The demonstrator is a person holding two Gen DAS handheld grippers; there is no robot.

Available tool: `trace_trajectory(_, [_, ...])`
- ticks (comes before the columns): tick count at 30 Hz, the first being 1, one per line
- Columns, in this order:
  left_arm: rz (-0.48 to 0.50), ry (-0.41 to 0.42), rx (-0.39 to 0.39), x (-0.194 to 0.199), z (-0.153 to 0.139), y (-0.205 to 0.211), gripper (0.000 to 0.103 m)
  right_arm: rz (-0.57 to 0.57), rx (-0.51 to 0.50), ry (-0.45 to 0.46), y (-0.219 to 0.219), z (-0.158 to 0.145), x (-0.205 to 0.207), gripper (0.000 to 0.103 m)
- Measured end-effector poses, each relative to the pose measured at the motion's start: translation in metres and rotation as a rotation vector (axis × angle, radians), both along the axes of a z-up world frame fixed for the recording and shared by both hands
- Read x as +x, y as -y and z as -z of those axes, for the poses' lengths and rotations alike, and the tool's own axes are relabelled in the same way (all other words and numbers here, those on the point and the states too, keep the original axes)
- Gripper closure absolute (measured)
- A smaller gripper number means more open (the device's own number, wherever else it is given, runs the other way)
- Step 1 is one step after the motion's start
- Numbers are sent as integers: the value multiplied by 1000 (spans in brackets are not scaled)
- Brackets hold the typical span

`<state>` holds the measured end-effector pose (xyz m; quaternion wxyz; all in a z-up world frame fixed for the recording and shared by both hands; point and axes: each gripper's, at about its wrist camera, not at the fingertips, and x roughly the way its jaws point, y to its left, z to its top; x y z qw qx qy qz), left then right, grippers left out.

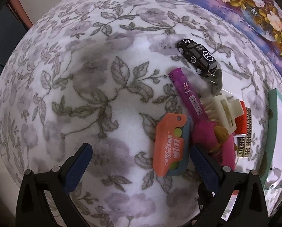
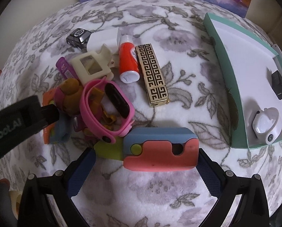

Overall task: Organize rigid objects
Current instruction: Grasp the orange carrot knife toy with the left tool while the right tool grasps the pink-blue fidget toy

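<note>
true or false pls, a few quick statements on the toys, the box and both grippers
1. The toy car is black. True.
2. The right gripper is clamped on the gold patterned case. False: it is open, with the pink and blue toy knife between its fingers.
3. The green box holds a white gadget. True.
4. The orange bottle stands upright. False: it lies on its side.
5. The left gripper is open. True.
</note>
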<state>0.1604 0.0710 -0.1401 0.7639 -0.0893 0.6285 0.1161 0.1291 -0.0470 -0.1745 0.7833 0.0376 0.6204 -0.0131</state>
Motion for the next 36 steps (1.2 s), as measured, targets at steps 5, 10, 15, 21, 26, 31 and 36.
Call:
trace_trajectory(5, [2, -4, -9, 3, 6, 1, 4, -4, 3, 4, 6, -3, -3, 0])
trace_trajectory(10, [12, -3, -14, 4, 12, 5, 7, 14, 6, -3, 22, -3, -4, 0])
trace_trajectory(15, [23, 11, 3, 8, 11, 9, 11, 35, 20, -15, 33, -3, -3, 1])
trace_trajectory(21, [44, 0, -3, 11, 18, 15, 33, 74, 22, -26, 60, -2, 0, 1])
trace_trajectory(26, [64, 13, 1, 11, 16, 18, 44, 96, 36, -31, 86, 4, 5, 1])
trace_trajectory(31, [81, 17, 6, 10, 14, 23, 59, 93, 41, -31, 95, 5, 7, 1])
trace_trajectory(36, [76, 24, 13, 10, 13, 24, 59, 96, 48, -35, 97, 12, 10, 0])
